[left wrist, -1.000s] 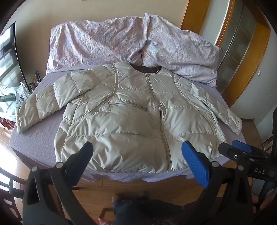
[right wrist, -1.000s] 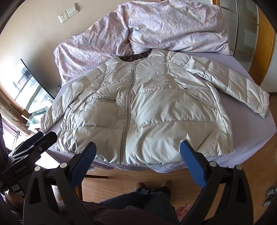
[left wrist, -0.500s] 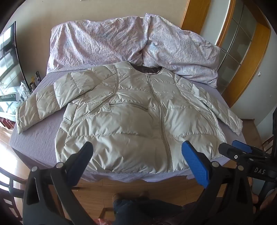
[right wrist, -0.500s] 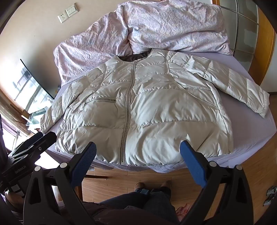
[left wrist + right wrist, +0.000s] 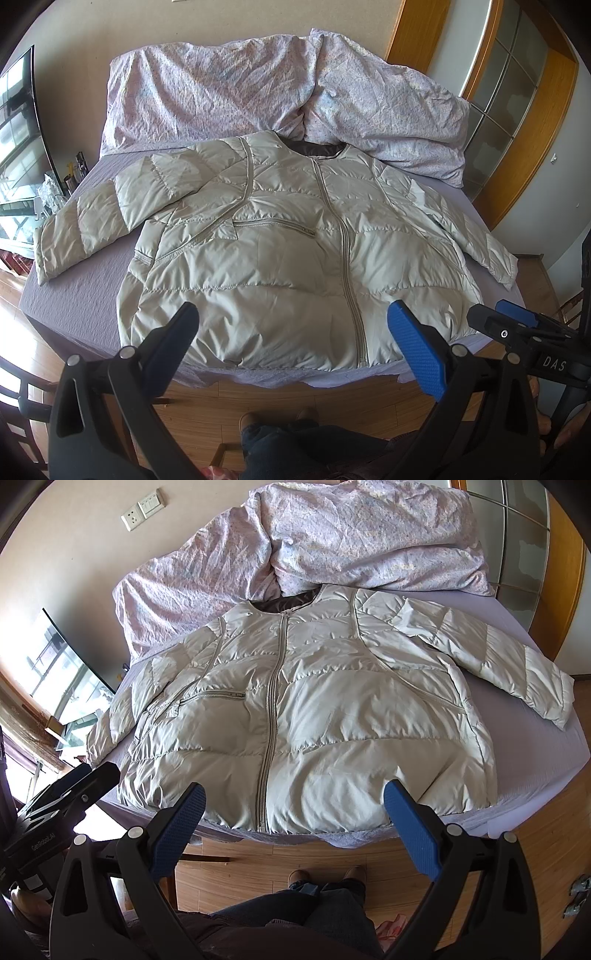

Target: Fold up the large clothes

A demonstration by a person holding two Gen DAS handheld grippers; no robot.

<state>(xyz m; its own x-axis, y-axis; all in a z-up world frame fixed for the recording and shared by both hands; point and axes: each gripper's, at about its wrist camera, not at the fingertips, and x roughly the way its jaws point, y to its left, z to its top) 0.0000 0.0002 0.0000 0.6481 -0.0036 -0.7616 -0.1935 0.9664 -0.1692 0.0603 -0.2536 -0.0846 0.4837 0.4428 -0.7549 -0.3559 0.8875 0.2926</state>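
Note:
A pale grey-beige puffer jacket point(image 5: 280, 258) point(image 5: 314, 716) lies flat and face up on the lavender bed point(image 5: 77, 288) point(image 5: 546, 760), zipped, both sleeves spread outward. Its hem sits at the near bed edge. My left gripper point(image 5: 291, 332) hovers open above the hem, holding nothing. In the right wrist view my right gripper point(image 5: 293, 808) is likewise open over the hem, empty. The right gripper also shows at the right edge of the left wrist view point(image 5: 517, 328), and the left gripper at the left edge of the right wrist view point(image 5: 74, 786).
A crumpled floral duvet point(image 5: 258, 96) point(image 5: 351, 539) lies piled at the head of the bed. A television point(image 5: 18, 122) stands to the left, wooden-framed doors point(image 5: 517, 103) to the right. The person's legs and shoes point(image 5: 325, 882) stand on the wood floor before the bed.

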